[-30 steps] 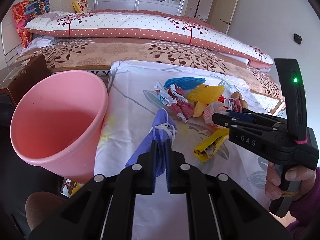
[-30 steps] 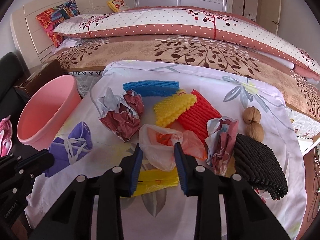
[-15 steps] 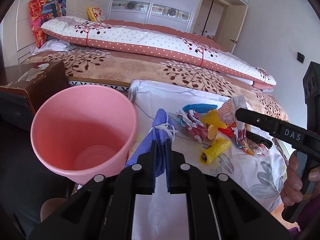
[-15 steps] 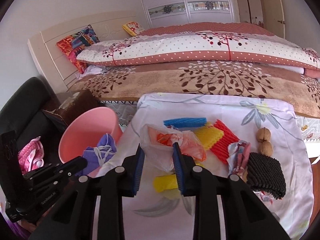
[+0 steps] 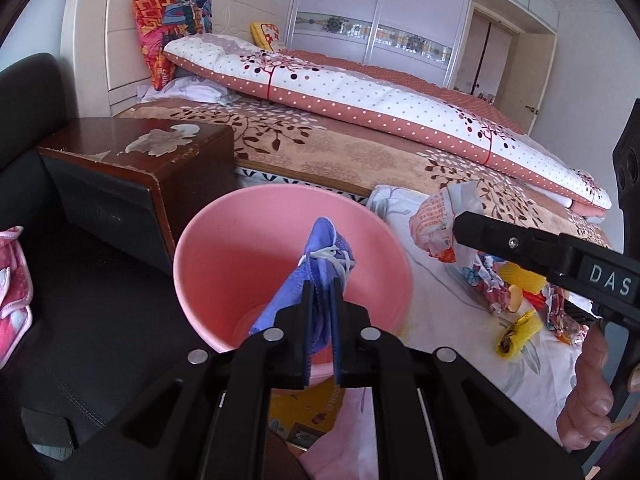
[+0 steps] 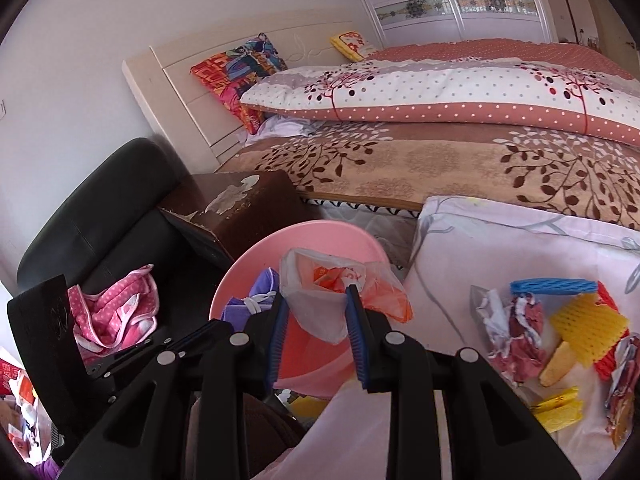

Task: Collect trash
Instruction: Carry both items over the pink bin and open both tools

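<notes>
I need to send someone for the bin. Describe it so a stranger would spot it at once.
Start at the big bed with the leaf-patterned blanket, then look down to the dark wooden bedside cabinet. Right beside it stands the bucket: round, open-topped, and the only plain pink plastic thing there.

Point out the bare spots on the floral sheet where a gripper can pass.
Bare: the floral sheet from its far edge by the bed down to the blue foam net, and the strip between the pink bucket and the crumpled wrappers. Crowded: the right side, around the yellow foam net.
</notes>
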`<state>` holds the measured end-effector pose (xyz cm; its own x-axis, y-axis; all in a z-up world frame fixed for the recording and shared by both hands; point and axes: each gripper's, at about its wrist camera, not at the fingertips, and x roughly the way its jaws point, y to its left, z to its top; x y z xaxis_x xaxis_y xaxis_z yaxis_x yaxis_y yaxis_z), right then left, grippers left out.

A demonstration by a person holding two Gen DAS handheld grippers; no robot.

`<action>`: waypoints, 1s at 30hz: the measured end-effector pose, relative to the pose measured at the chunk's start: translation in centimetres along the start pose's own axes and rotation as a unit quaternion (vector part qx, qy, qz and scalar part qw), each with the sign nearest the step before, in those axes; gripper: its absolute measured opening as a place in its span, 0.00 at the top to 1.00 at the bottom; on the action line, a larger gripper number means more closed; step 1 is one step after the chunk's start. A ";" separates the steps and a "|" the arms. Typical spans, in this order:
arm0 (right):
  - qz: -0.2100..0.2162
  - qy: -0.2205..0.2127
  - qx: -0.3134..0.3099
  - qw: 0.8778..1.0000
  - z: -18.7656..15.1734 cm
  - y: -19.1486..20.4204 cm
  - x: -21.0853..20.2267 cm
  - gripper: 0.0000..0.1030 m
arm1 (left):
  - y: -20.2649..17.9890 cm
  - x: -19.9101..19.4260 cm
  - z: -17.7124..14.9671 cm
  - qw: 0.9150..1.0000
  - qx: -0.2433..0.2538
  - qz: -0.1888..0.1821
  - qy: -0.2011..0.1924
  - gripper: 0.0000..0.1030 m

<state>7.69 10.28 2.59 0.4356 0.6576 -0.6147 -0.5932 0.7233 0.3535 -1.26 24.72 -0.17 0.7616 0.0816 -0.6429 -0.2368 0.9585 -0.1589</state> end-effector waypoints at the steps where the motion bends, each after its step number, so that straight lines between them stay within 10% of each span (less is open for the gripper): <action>1: 0.000 0.007 -0.001 1.000 -0.1 0.2 0.8 0.73 | 0.3 0.4 -0.1 1.000 -0.003 0.004 0.005 0.93; 12: -0.010 0.056 -0.004 0.998 -1.3 -0.3 6.0 0.72 | 1.7 2.5 -0.7 0.999 -0.020 0.015 0.032 0.93; 30: -0.023 0.026 -0.013 0.999 -1.9 -0.9 2.7 0.54 | 0.6 1.2 -0.4 0.999 -0.038 -0.030 0.020 0.89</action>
<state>8.12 11.05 -0.72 0.4280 0.6116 -0.6654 -0.5906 0.7466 0.3063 -0.73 25.32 -1.31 0.7510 0.0120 -0.6602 -0.2374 0.9379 -0.2529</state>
